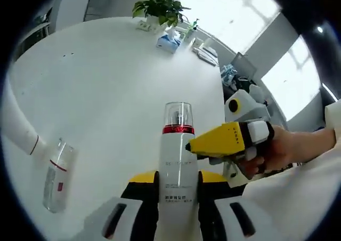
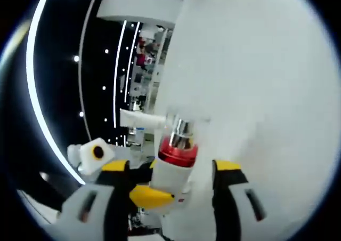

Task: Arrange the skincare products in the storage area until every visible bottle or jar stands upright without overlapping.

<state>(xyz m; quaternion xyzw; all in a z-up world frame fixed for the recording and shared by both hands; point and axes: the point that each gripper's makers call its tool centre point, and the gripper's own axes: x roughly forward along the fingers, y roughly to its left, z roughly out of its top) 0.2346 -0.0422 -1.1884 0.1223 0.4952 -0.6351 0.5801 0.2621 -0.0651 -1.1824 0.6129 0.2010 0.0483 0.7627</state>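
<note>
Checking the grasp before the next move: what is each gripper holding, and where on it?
The left gripper clamps the white bottle at its lower body; the right gripper closes around its upper part below the red band.

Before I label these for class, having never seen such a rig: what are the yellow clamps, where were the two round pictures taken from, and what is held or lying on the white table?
There is no robot here. A person carries a hand-held gripper in each hand, and a fisheye camera rides on each.

In the left gripper view, the left hand-held gripper has its jaws on either side of a white bottle with a red band and clear cap. The right hand-held gripper, held by a person's hand, reaches to it from the right.

The right gripper view looks along the right gripper's jaws at the same bottle.

On the white table lie a clear bottle on its side, a potted plant and a blue tissue pack.
</note>
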